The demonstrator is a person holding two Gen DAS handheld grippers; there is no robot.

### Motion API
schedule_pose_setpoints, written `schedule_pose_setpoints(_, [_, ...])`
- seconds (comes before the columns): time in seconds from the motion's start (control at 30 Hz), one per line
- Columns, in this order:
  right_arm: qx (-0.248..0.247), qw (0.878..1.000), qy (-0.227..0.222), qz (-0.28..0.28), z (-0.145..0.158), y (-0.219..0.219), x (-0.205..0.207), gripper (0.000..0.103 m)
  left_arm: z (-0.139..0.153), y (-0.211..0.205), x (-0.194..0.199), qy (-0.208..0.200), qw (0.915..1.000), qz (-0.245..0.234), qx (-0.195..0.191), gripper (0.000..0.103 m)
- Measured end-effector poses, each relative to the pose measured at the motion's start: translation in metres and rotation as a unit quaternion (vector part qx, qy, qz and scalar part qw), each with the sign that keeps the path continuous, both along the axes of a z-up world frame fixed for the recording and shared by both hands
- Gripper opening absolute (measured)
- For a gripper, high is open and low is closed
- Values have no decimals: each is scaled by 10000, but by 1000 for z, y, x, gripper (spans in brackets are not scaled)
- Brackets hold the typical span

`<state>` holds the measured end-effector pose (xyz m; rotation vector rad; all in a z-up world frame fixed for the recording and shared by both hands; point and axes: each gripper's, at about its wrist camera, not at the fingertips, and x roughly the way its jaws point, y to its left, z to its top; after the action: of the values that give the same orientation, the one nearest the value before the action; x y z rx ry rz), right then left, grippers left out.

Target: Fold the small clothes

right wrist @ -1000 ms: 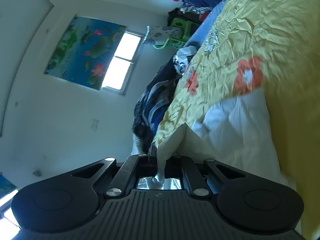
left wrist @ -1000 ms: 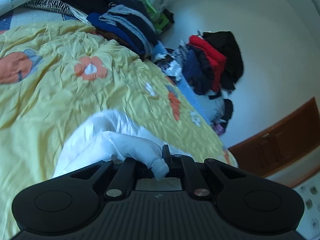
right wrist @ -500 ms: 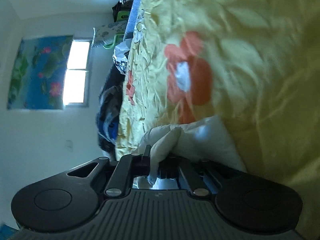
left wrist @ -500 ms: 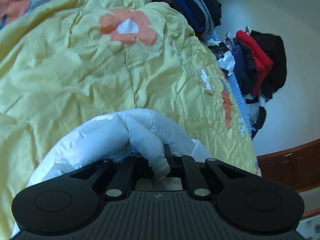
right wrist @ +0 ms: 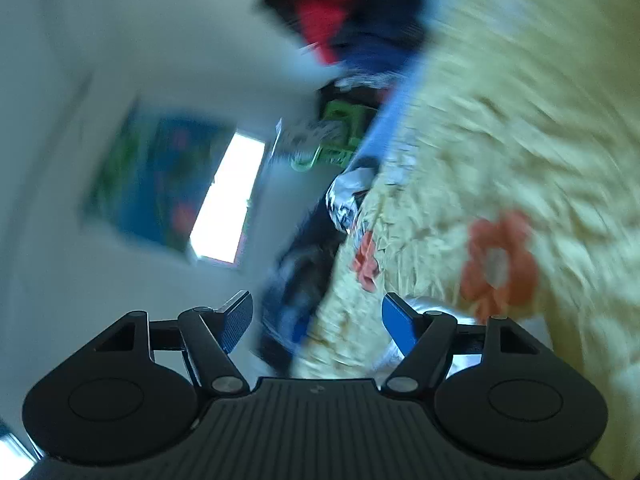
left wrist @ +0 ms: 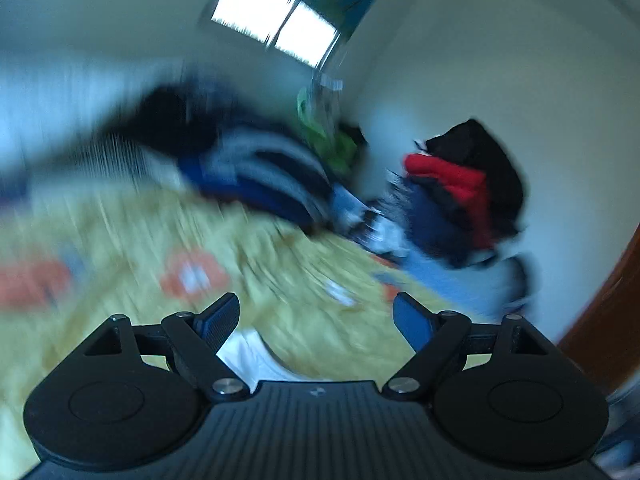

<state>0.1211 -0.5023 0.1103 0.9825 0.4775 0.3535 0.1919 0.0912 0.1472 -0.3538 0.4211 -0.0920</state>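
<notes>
A white garment [left wrist: 252, 356] lies on the yellow flowered bedspread [left wrist: 120, 248], and only a small patch of it shows just under my left gripper [left wrist: 316, 318]. That gripper's jaws are opening and stand wide apart with nothing between them. In the right wrist view the same white garment [right wrist: 432, 304] peeks out behind the right finger. My right gripper [right wrist: 318, 320] is also opening, its jaws apart and empty. Both views are heavily blurred by motion.
A heap of dark, blue and grey clothes [left wrist: 256, 176] lies at the far side of the bed. Another pile with a red piece [left wrist: 456, 188] is stacked against the wall. A window [left wrist: 276, 28] and a blue picture [right wrist: 156, 184] are on the walls. Brown wooden furniture [left wrist: 608, 320] stands at the right.
Both grippers have let go of the white garment and their jaws have spread wide. Both cameras have swung up from the bed toward the room, and the garment now lies mostly out of view below.
</notes>
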Motion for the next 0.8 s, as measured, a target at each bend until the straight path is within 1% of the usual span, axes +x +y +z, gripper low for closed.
schedule_pose_setpoints(0.03, [-723, 9971, -42, 236, 12, 30, 2, 70, -6, -25, -2, -57, 9988, -99, 484, 84])
schedule_pose_setpoints(0.07, [-1320, 9903, -75, 424, 18, 57, 5, 70, -14, -49, -1, -24, 9956, -206, 910, 84])
schedule_pose_setpoints(0.1, [-1898, 9796, -112, 650, 21, 85, 7, 70, -24, -71, 2, 59, 9916, -261, 1264, 84])
schedule_pose_setpoints(0.13, [-2367, 9671, -157, 921, 20, 112, 11, 70, -34, -90, 5, 122, 9877, -315, 1524, 84])
schedule_pose_setpoints(0.17, [-2659, 9569, -184, 1152, 17, 132, 17, 70, -44, -106, 12, 204, 9841, -414, 1718, 84])
schedule_pose_setpoints(0.2, [-2933, 9469, -163, 1309, 11, 150, 25, 73, -54, -116, 19, 297, 9804, -491, 1887, 84])
schedule_pose_setpoints(0.23, [-3221, 9365, -72, 1384, 4, 163, 33, 71, -65, -126, 27, 381, 9751, -499, 2128, 84])
schedule_pose_setpoints(0.3, [-3572, 9243, 188, 1331, -10, 175, 47, 72, -87, -134, 40, 685, 9676, -411, 2397, 85])
schedule_pose_setpoints(0.33, [-3697, 9189, 301, 1346, -19, 177, 54, 74, -95, -134, 46, 808, 9662, -401, 2414, 85])
schedule_pose_setpoints(0.37, [-3761, 9160, 325, 1355, -26, 177, 58, 78, -102, -132, 52, 910, 9670, -391, 2345, 86])
schedule_pose_setpoints(0.4, [-3766, 9158, 256, 1374, -32, 176, 59, 78, -105, -129, 53, 991, 9683, -385, 2262, 86])
schedule_pose_setpoints(0.47, [-3721, 9173, 178, 1410, -43, 172, 60, 80, -112, -127, 59, 1056, 9695, -399, 2175, 88])
schedule_pose_setpoints(0.53, [-3568, 9240, 176, 1367, -54, 170, 64, 81, -120, -128, 61, 1040, 9695, -405, 2182, 88])
schedule_pose_setpoints(0.57, [-3547, 9252, 175, 1339, -57, 170, 64, 81, -122, -128, 60, 1036, 9697, -397, 2177, 88])
schedule_pose_setpoints(0.63, [-3643, 9222, 121, 1295, -62, 175, 64, 82, -126, -127, 62, 1040, 9704, -386, 2143, 88])
schedule_pose_setpoints(0.73, [-3683, 9208, 64, 1281, -65, 177, 66, 84, -130, -124, 61, 1017, 9736, -397, 2004, 88])
schedule_pose_setpoints(0.8, [-3572, 9249, 30, 1299, -67, 174, 68, 84, -132, -120, 65, 1013, 9762, -415, 1873, 88])
